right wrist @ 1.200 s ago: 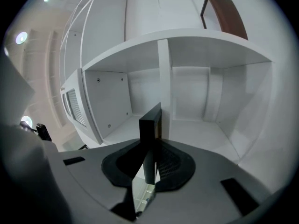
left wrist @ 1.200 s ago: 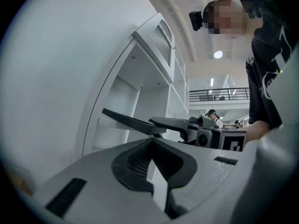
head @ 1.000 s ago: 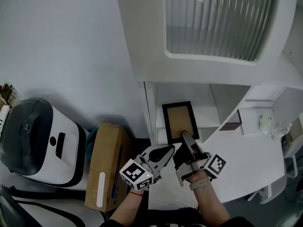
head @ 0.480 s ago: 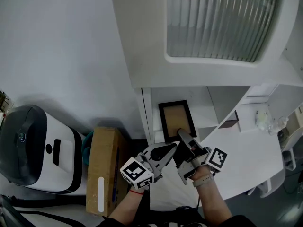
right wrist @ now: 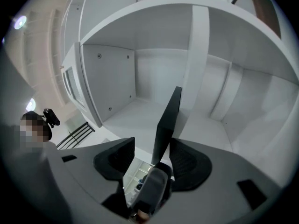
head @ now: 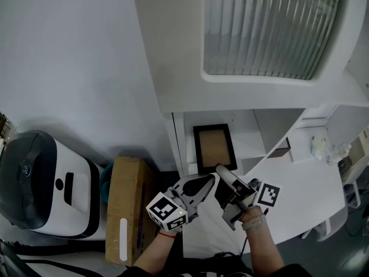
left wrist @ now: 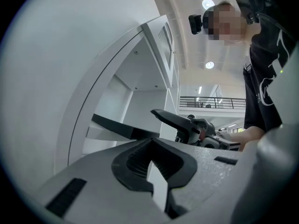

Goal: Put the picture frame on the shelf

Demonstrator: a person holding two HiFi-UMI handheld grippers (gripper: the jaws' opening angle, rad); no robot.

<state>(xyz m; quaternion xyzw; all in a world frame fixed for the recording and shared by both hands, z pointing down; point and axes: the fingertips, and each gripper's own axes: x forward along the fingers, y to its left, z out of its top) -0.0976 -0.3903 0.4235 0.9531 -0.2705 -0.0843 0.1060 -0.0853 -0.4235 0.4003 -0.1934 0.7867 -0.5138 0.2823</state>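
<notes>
Head view, shelf: a tall white shelf unit [head: 173, 56] with a ribbed glass panel [head: 271, 27] was seen from above, standing past the far left corner of the white worktop [head: 300, 201].
Head view, picture frame: the black-rimmed picture frame with a tan panel [head: 214, 148] was seen in the open compartment under the glass panel, beyond the worktop's left edge.
Head view, right gripper: the right gripper [head: 222, 178] was held at the near end of the picture frame, its marker cube over the worktop's left edge.
Head view, left gripper: the left gripper [head: 204, 183] was held just beside the right one, off the worktop's left edge.
Head view, floor: a brown cardboard box [head: 127, 203] and a white appliance with a dark lid [head: 40, 183] were seen well left of the worktop.
Left gripper view, jaws: the left gripper [left wrist: 150, 146] was pressed together at the tips, with nothing between.
Left gripper view, surroundings: the right gripper [left wrist: 175, 120] was seen ahead, beside a dark slab [left wrist: 121, 127] that could not be identified with certainty.
Right gripper view, jaws: the right gripper [right wrist: 152, 160] was spread wide, with the picture frame [right wrist: 168, 120] seen edge-on between the jaws, nearer the right pad; contact could not be told.
Right gripper view, frame: it stood upright on the compartment floor [right wrist: 135, 115].
</notes>
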